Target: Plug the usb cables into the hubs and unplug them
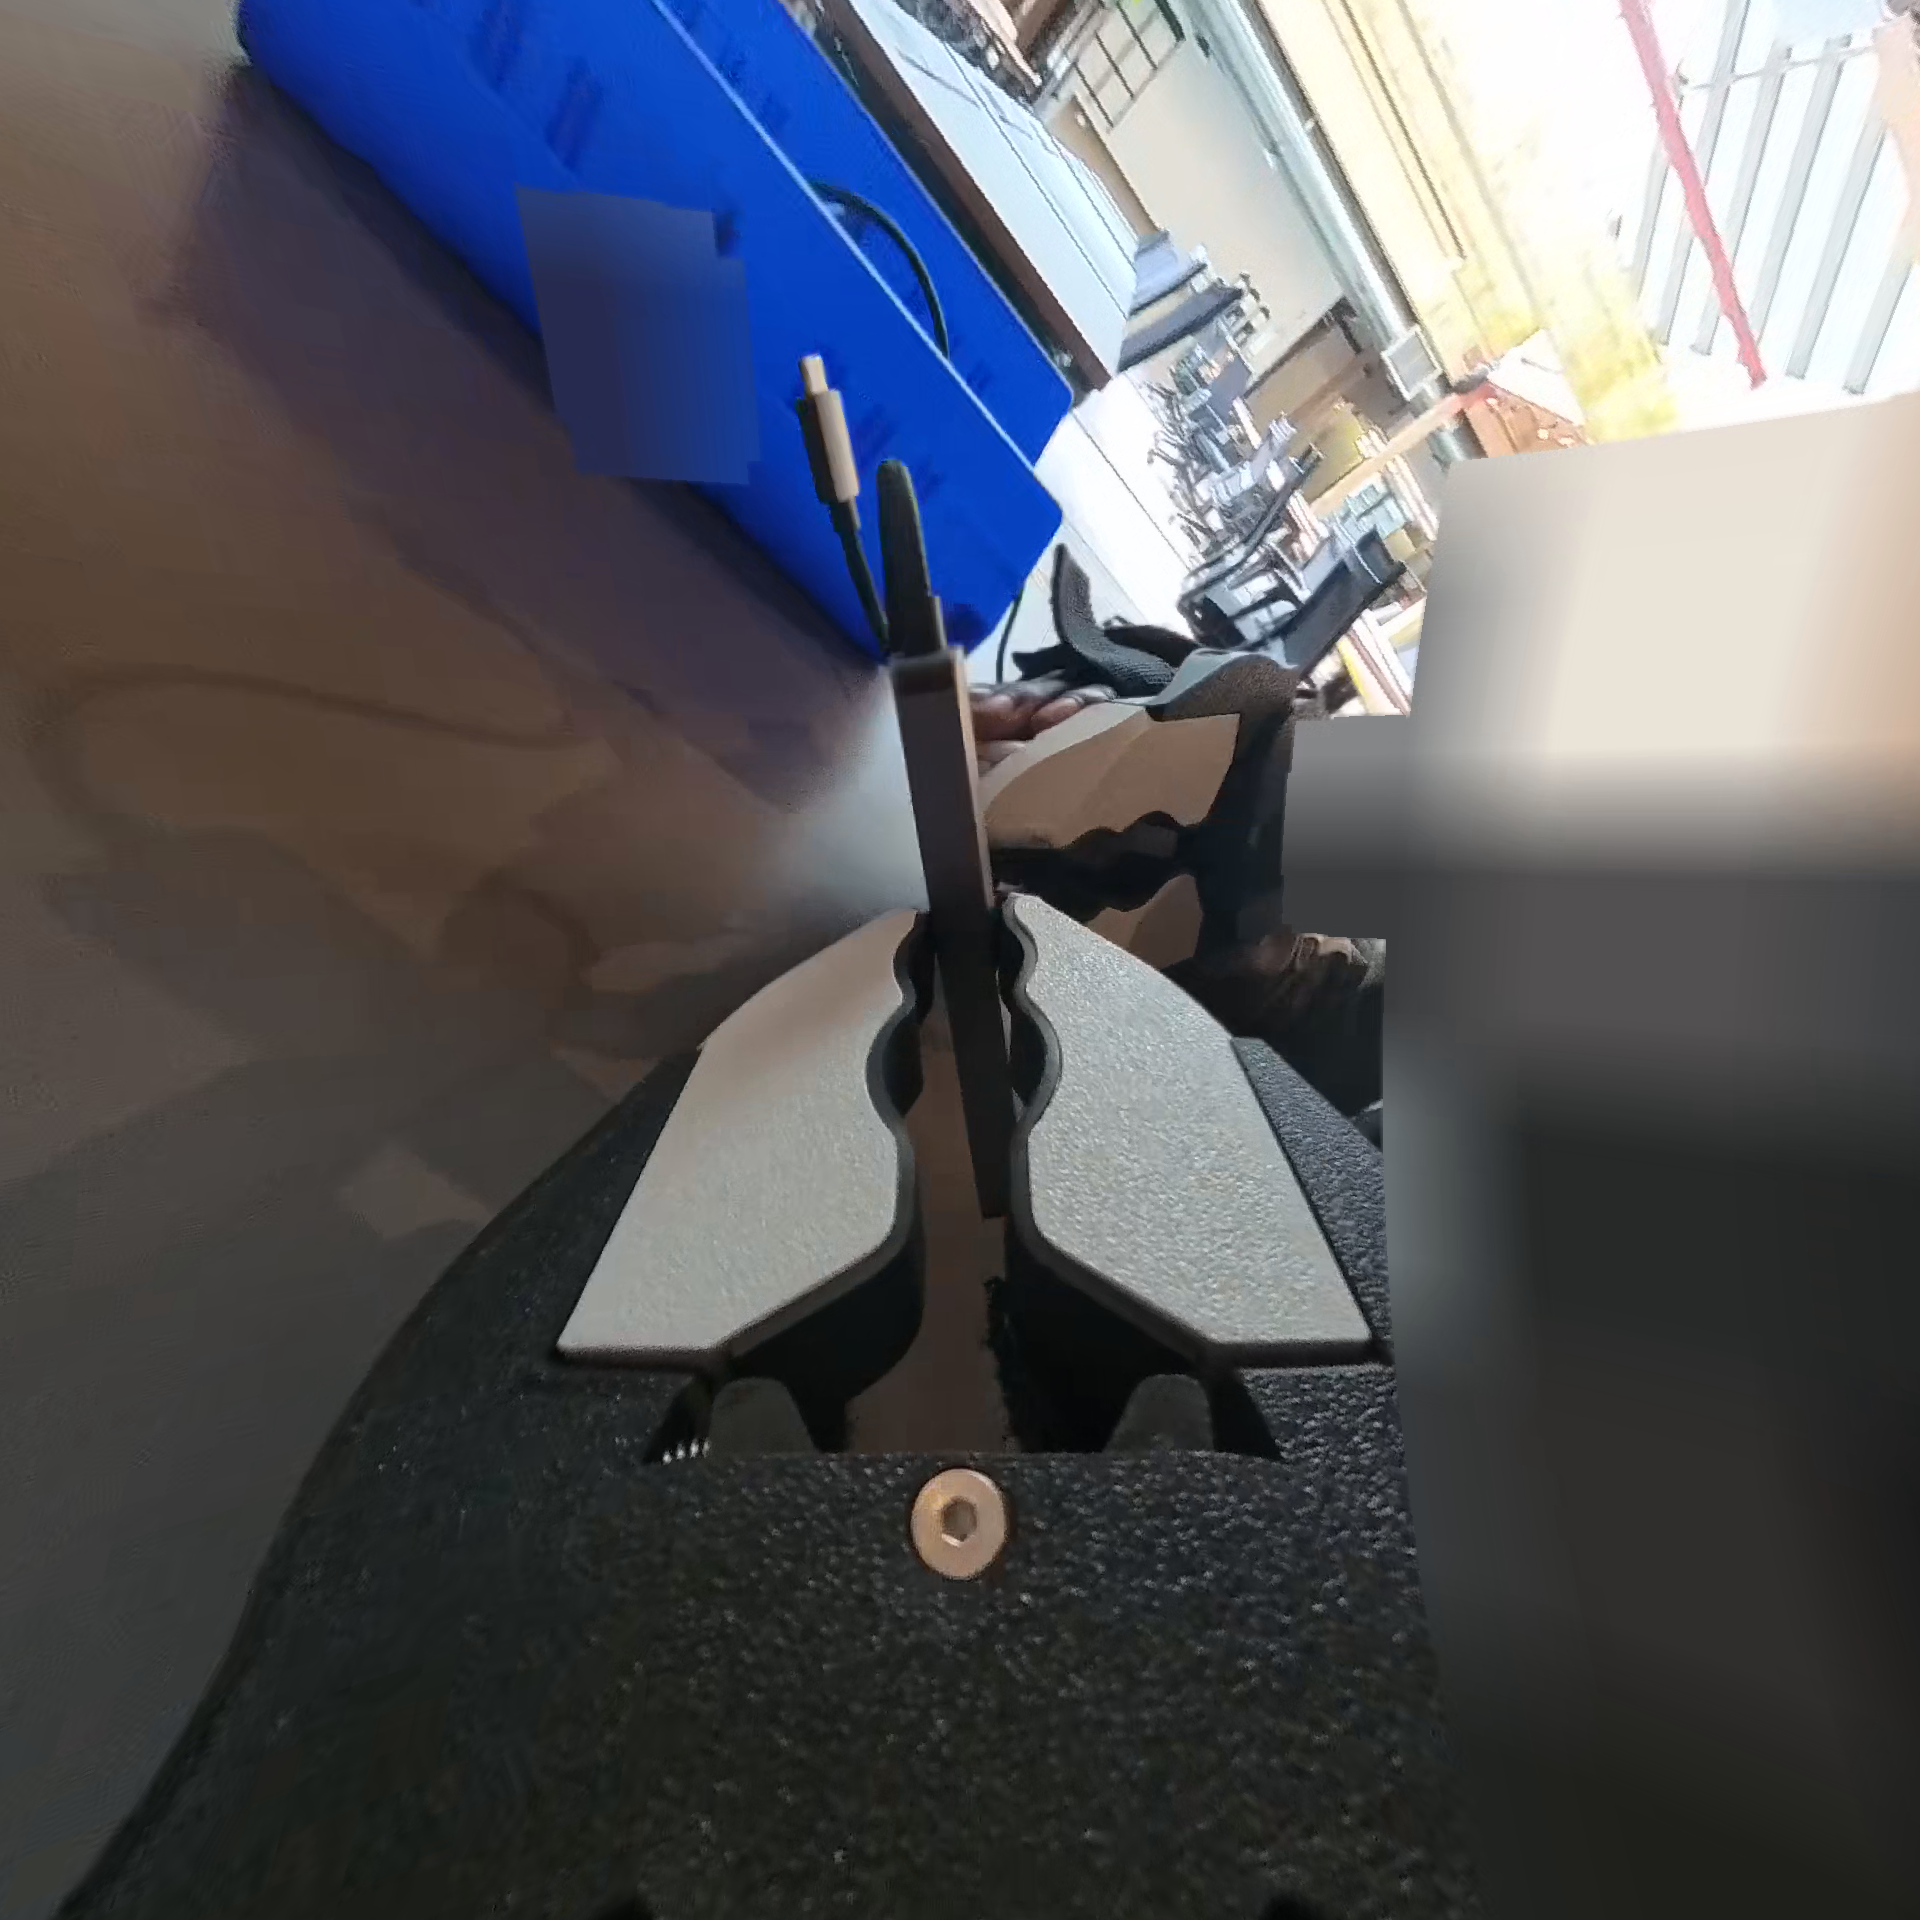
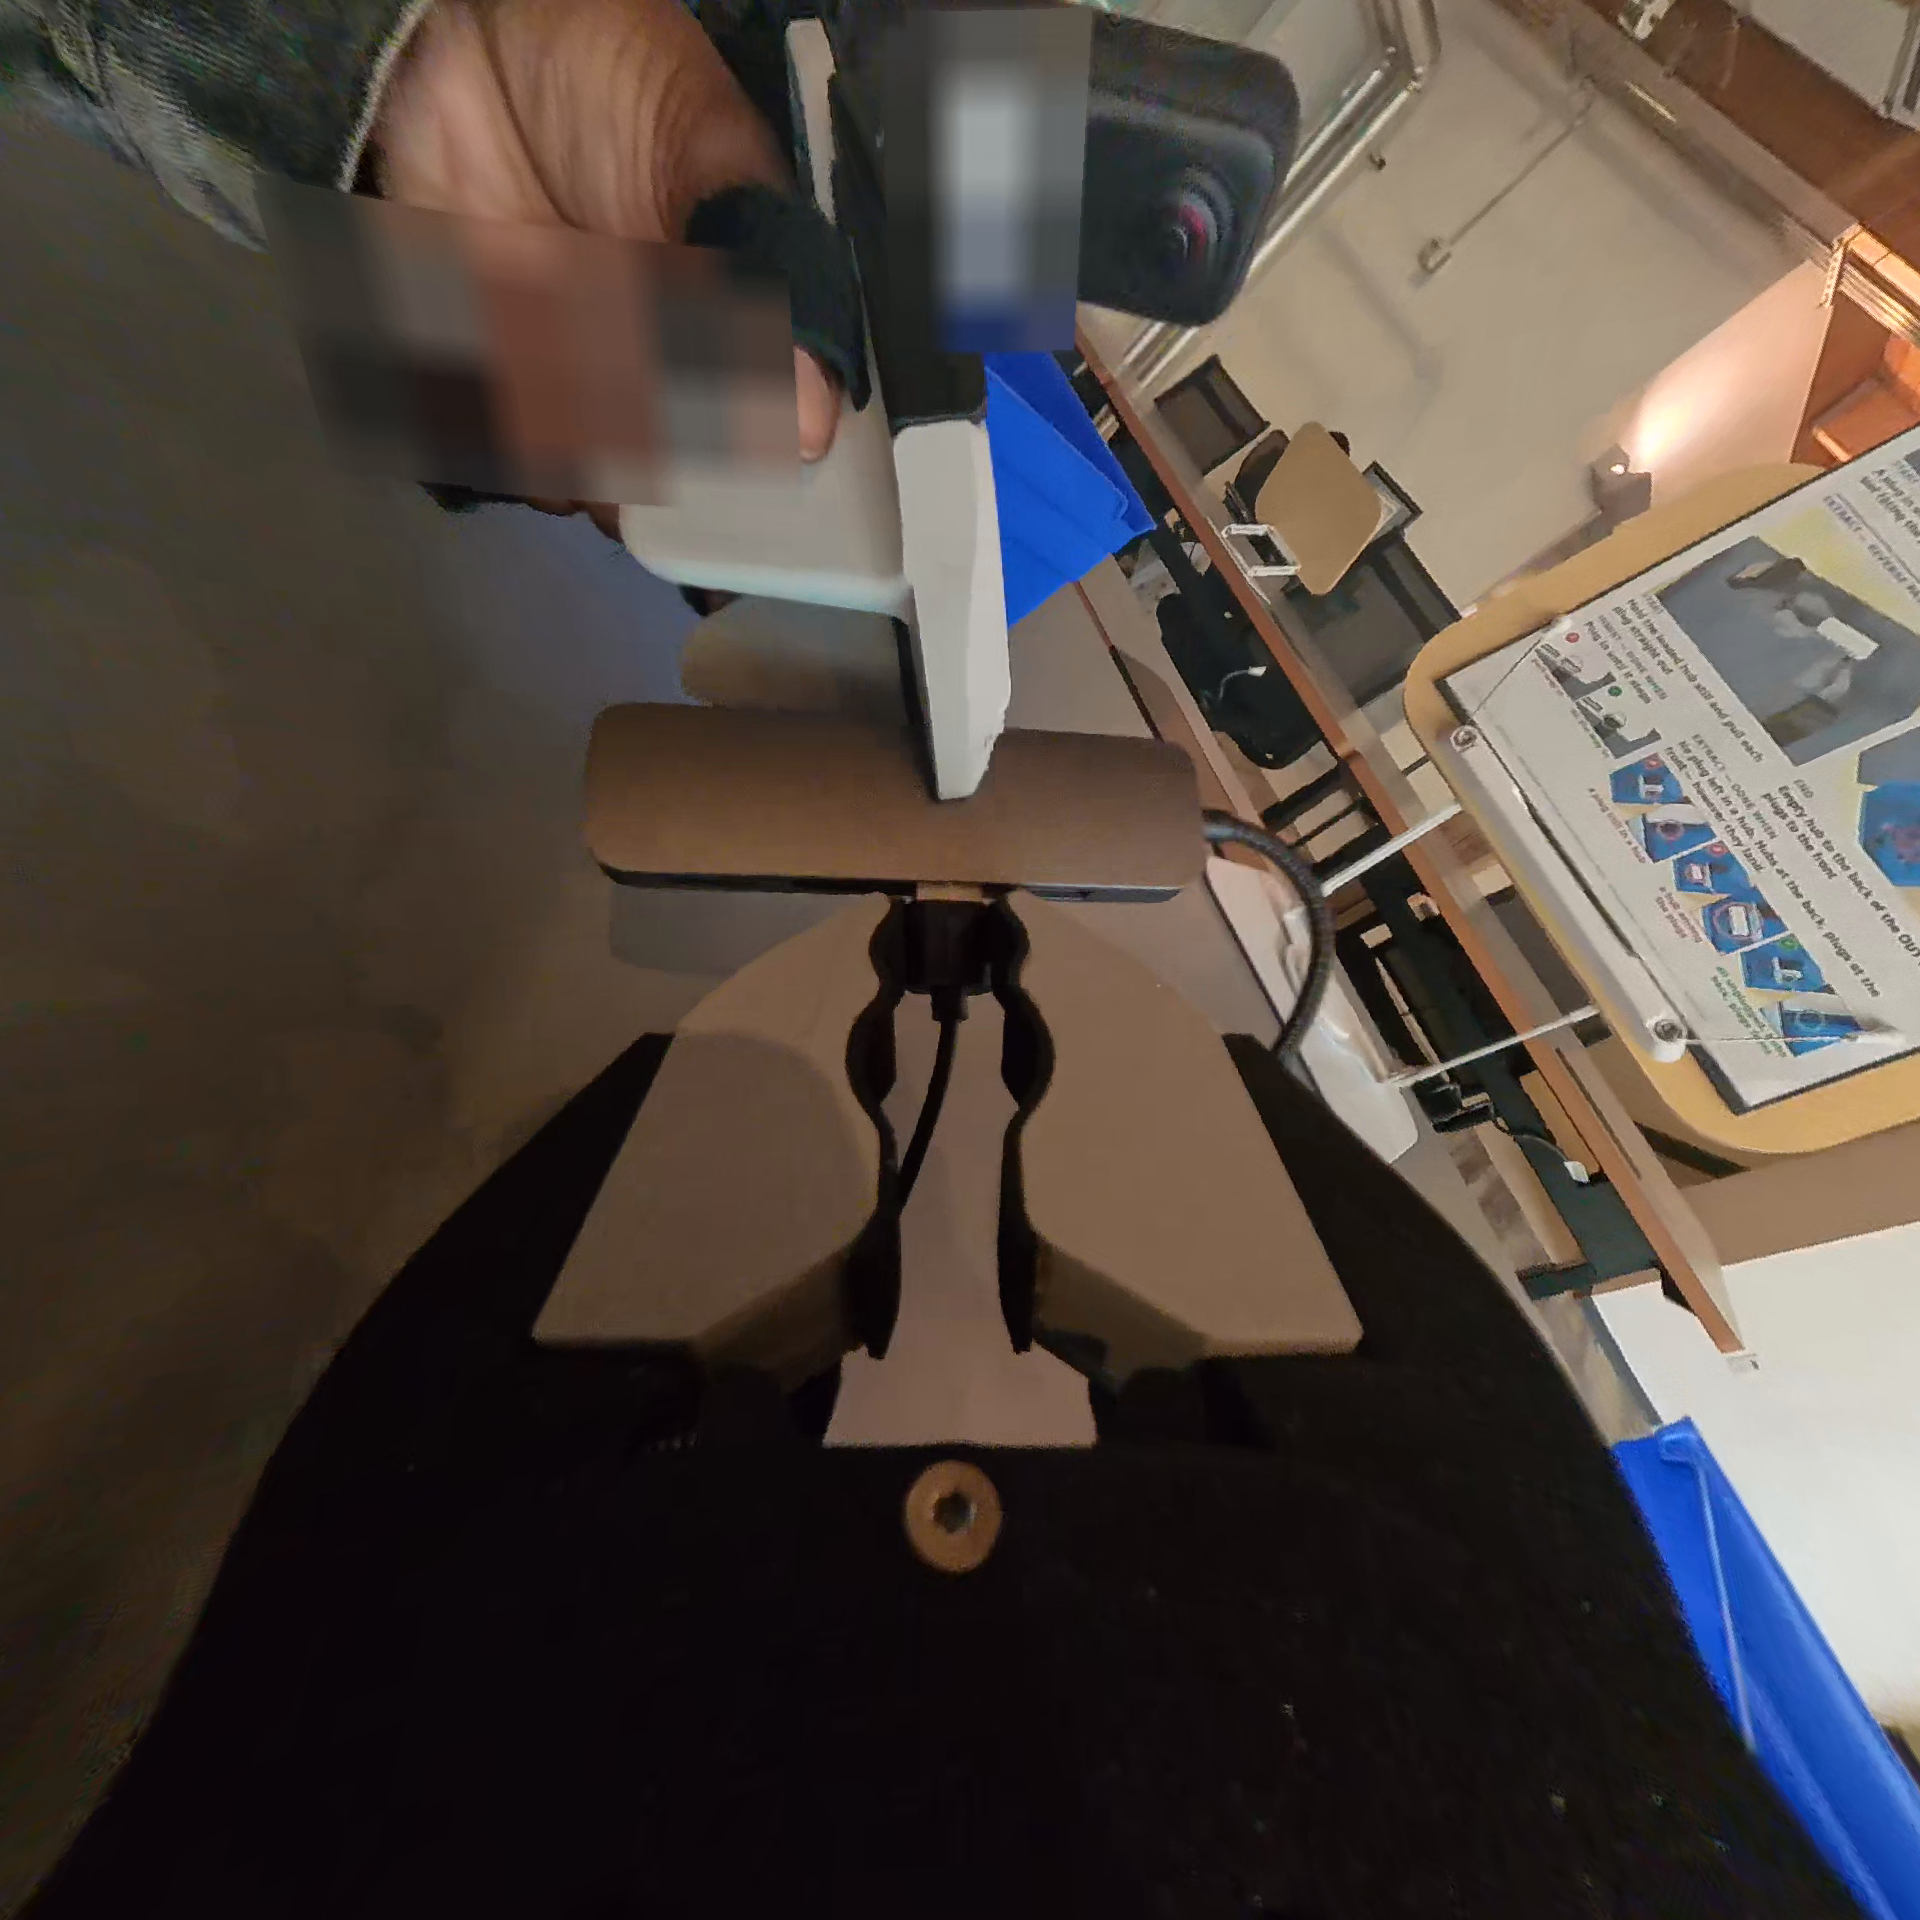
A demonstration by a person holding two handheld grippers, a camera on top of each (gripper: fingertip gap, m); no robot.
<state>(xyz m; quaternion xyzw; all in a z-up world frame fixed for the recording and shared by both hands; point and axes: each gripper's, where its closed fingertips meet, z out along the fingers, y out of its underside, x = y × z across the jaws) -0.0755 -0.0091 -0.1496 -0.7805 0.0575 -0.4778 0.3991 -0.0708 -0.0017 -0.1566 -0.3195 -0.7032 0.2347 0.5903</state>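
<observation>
1. Left wrist view: the left gripper (image 1: 961, 940) has its jaws clenched edge-on around the slim grey hub (image 1: 951, 883), held above the bench (image 1: 312, 831). The hub's own cable plug (image 1: 828, 431) hangs free before a blue bin (image 1: 727, 208).
2. Right wrist view: the right gripper (image 2: 948, 940) has its jaws clenched on a black USB plug (image 2: 940, 961), which meets the hub's (image 2: 790, 800) long edge; its cable (image 2: 920, 1127) trails back between the jaws.

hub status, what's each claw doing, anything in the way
Left claw shut on the hub, held edge-on. Right claw shut on a black plug at the hub's side port. Hub's own cable dangling free; nothing blocking.
</observation>
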